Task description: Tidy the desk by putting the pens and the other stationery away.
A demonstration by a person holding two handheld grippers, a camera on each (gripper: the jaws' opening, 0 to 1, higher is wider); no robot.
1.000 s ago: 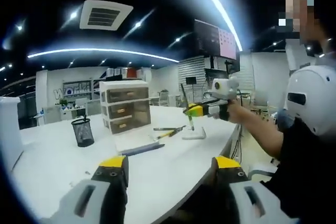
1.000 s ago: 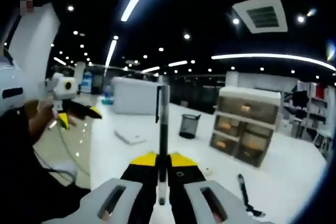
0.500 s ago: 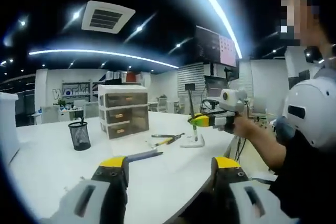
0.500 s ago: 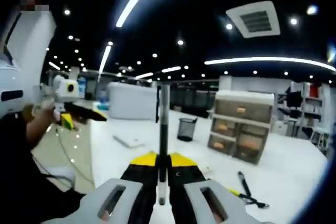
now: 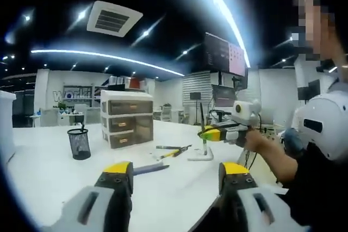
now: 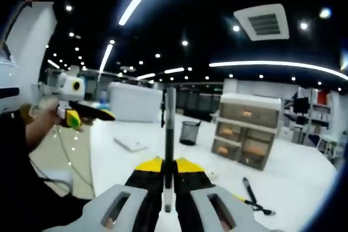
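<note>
Office w/ dark ceiling, strip lights and a square ceiling vent [image 5: 113,18] overhead; long white desk [image 5: 49,172] runs through both views.

Left gripper view, L to R: black mesh pen cup [image 5: 79,143] stands upright on the desk, something thin sticking out the top, can't tell what. Just right of it, white three-drawer storage unit w/ translucent drawers [image 5: 127,125], drawers closed. In front of the unit a flat grey-blue strip [image 5: 150,168] lies on the desk. Further right, yellow-and-black handled tool [image 5: 175,150] lies flat, near a small white stand [image 5: 200,156]. Left gripper [image 5: 175,180] at bottom of the view, yellow-tipped jaws spread wide apart, nothing between them. At right, right gripper [image 5: 211,132] is held up above the desk edge in a person's hand [image 5: 254,139], a slim dark pen [image 5: 202,121] pinched in its tips and pointing up.

Right gripper view, L to R: left gripper [image 6: 91,114] is held off the desk's edge, jaws apart. Flat white pad [image 6: 129,144] lies on the desk. Right gripper [image 6: 169,168] jaws pressed together on the dark pen [image 6: 169,129], which stands straight up between them, clear of the desk. Behind it the mesh cup [image 6: 190,132], then the drawer unit [image 6: 248,129]. Near right, a black marker [image 6: 249,189] lies on the desk by a thin black cord, details too small to tell.
</note>
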